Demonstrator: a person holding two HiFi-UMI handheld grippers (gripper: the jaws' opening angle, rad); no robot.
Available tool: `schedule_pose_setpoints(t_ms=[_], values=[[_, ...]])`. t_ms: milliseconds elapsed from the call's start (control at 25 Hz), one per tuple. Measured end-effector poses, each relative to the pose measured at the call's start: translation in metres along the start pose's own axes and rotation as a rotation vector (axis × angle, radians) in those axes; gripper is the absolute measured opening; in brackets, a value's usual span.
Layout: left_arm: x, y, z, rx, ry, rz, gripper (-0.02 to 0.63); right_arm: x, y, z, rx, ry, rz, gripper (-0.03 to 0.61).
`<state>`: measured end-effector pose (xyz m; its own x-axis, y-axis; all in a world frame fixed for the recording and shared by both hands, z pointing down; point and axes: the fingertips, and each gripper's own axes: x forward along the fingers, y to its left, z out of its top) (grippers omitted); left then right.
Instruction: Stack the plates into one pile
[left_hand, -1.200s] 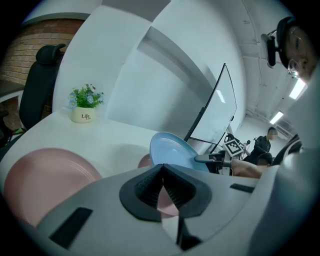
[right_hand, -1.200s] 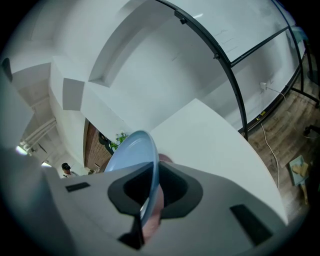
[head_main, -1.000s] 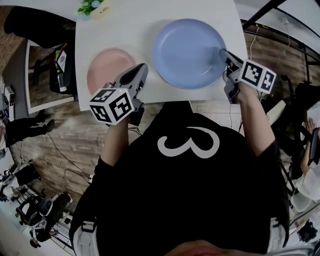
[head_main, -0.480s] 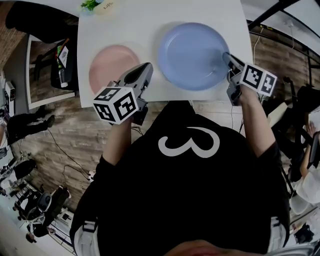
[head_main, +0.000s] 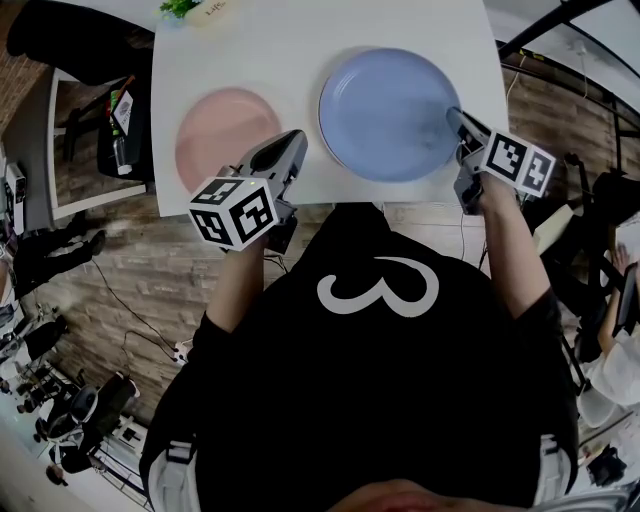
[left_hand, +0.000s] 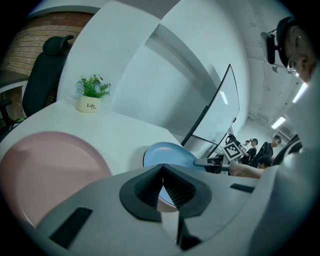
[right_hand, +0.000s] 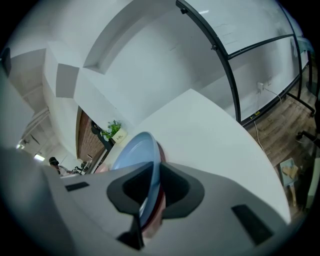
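Note:
A large blue plate (head_main: 385, 110) lies on the white table (head_main: 270, 50), to the right of a pink plate (head_main: 215, 135). My right gripper (head_main: 452, 112) reaches over the blue plate's right rim. In the right gripper view that rim (right_hand: 135, 147) passes between the jaws of the gripper (right_hand: 156, 167), which are opening narrowly, with a reddish edge showing just under the blue one. My left gripper (head_main: 292, 140) hovers shut and empty over the table's near edge, beside the pink plate (left_hand: 45, 175). Past the tips of the gripper (left_hand: 162, 167) in its own view lies the blue plate (left_hand: 167, 154).
A small potted plant (head_main: 190, 10) stands at the table's far left corner, also seen as the pot (left_hand: 89, 95). A black chair (head_main: 70, 50) sits left of the table. Cables and wooden floor surround it, and people sit in the far background.
Both grippers and both plates stay almost where they were. The left gripper has drifted slightly right, and the view has shifted a little.

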<state>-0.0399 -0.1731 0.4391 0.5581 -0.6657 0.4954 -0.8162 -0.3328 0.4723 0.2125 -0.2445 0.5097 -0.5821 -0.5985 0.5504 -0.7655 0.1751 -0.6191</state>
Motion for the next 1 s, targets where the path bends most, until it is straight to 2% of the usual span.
schedule_pose_setpoints(t_ms=[320, 520, 800, 1000], values=[[-0.004, 0.005, -0.009, -0.006, 0.002, 0.003, 0.016, -0.001, 0.002, -0.003, -0.126, 0.013, -0.063, 0.054], [-0.005, 0.006, -0.007, -0.004, 0.002, -0.008, 0.015, 0.0, 0.008, -0.005, -0.183, 0.019, -0.077, 0.134], [-0.008, 0.015, -0.008, -0.006, 0.007, -0.026, 0.015, 0.004, 0.016, -0.008, -0.203, 0.02, -0.094, 0.193], [-0.013, 0.017, -0.003, 0.0, 0.009, -0.039, 0.015, -0.003, 0.007, -0.003, -0.263, 0.007, -0.201, 0.215]])
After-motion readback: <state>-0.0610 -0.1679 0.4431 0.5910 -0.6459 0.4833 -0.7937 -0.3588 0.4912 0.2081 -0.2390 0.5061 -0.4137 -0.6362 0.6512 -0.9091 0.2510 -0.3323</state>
